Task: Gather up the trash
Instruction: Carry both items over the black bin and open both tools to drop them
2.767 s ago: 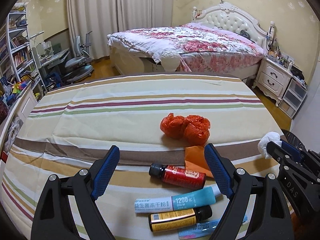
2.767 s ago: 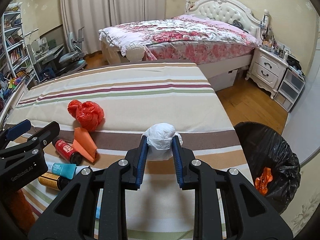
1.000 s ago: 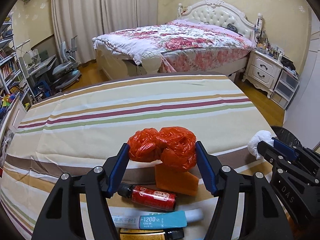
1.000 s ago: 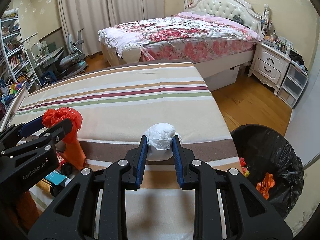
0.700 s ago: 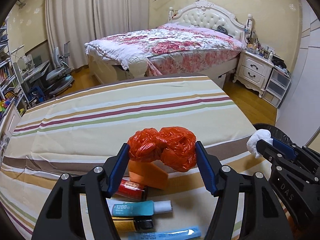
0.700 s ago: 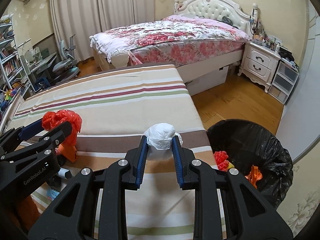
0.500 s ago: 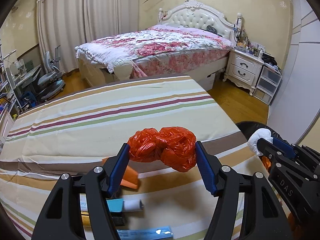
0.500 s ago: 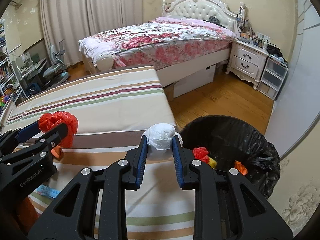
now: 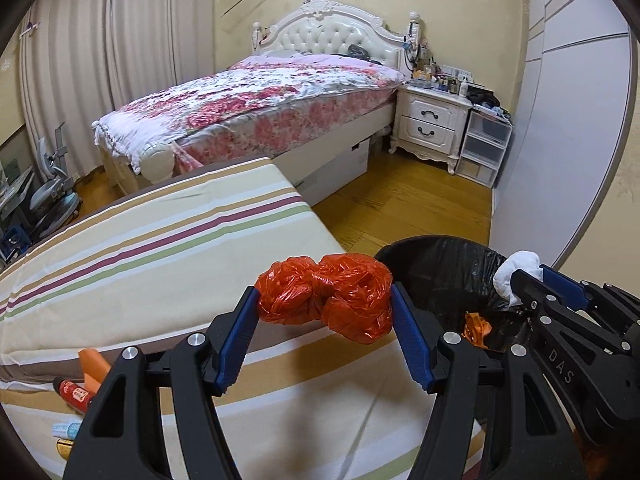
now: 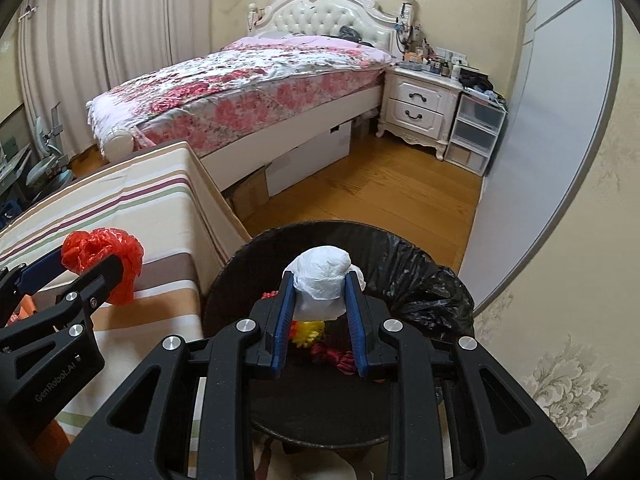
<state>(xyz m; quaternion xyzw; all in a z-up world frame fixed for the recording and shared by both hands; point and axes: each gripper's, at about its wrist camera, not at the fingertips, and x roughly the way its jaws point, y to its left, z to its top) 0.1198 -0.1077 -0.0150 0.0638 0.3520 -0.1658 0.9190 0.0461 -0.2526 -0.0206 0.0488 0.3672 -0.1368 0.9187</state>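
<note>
white wad (image 10: pixel 320 280) now over bin (image 10: pixel 420 268)

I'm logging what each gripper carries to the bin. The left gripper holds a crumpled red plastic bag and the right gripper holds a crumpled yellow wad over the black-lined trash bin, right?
Not quite. The wad in the right gripper is white, not yellow, as the right wrist view shows. The rest stands: the left gripper holds the red plastic bag, and the right is over the trash bin.
</note>
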